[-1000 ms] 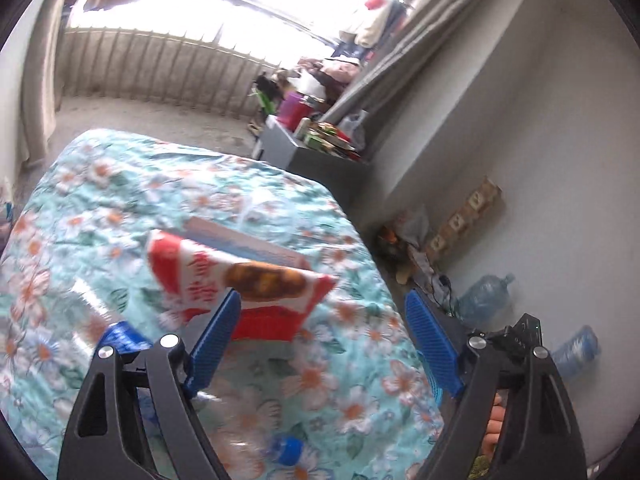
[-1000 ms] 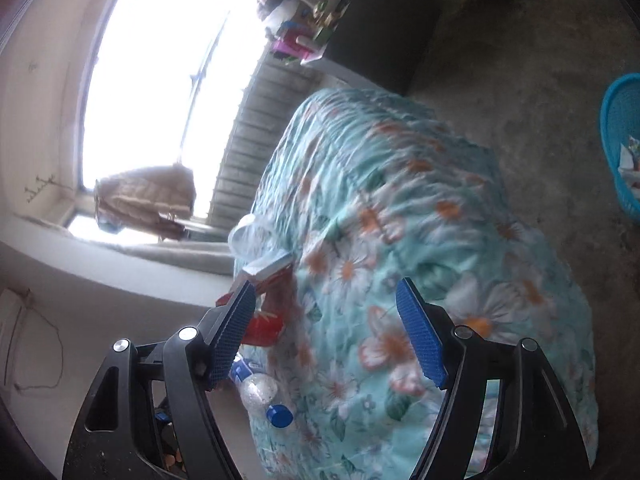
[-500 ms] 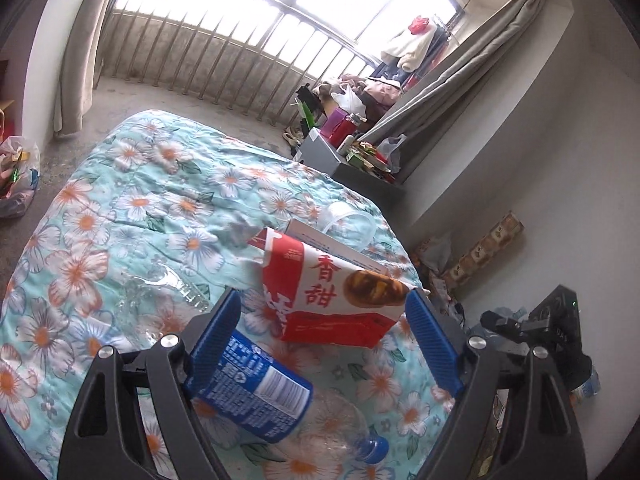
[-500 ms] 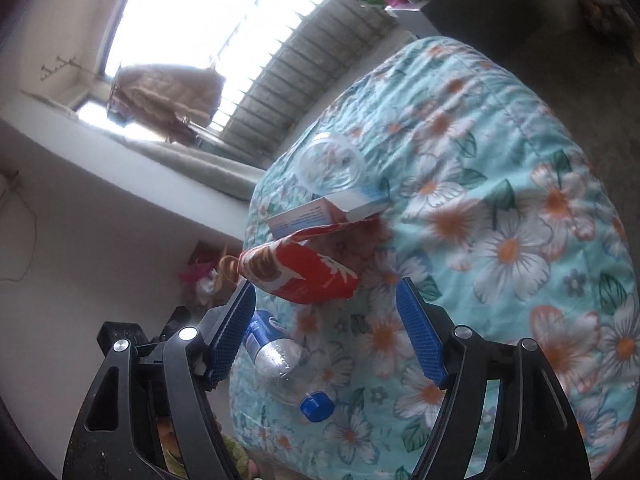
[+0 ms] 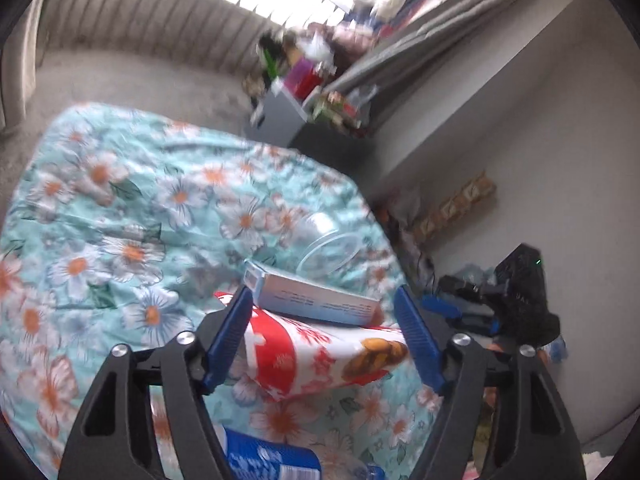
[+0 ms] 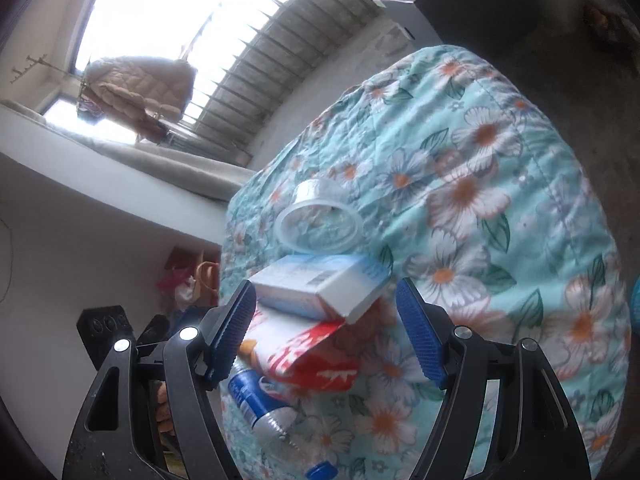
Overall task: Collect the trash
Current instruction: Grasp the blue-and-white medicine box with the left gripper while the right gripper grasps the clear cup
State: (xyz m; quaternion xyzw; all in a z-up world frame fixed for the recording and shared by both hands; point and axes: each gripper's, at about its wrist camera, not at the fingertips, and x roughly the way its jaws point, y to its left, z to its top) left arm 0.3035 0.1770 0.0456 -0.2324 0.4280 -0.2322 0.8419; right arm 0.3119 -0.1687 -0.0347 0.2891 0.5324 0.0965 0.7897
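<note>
On the floral bed cover (image 5: 120,220) lies a pile of trash. A red snack bag (image 5: 320,356) sits between the blue pads of my left gripper (image 5: 322,340), whose jaws are closing; I see no pad pressing on it. A white-and-blue box (image 5: 316,300) rests on the bag's far edge, with a clear plastic cup (image 5: 328,240) behind it. A blue-labelled bottle (image 5: 272,464) lies under the gripper. My right gripper (image 6: 326,332) is open over the box (image 6: 320,284) and bag (image 6: 316,360), with the cup (image 6: 316,224) beyond and the bottle (image 6: 256,396) below.
A grey cabinet (image 5: 280,116) loaded with clutter stands past the bed's far corner, by a curtain. The white wall (image 5: 540,160) runs close along the bed's right side. The right gripper's black body (image 5: 516,300) hovers there. A blue basket's edge (image 6: 635,300) shows at the right.
My left gripper has moved forward over the snack bag and its jaws have narrowed; the bottle has slid to the bottom edge. The right gripper has rolled and closed in on the box.
</note>
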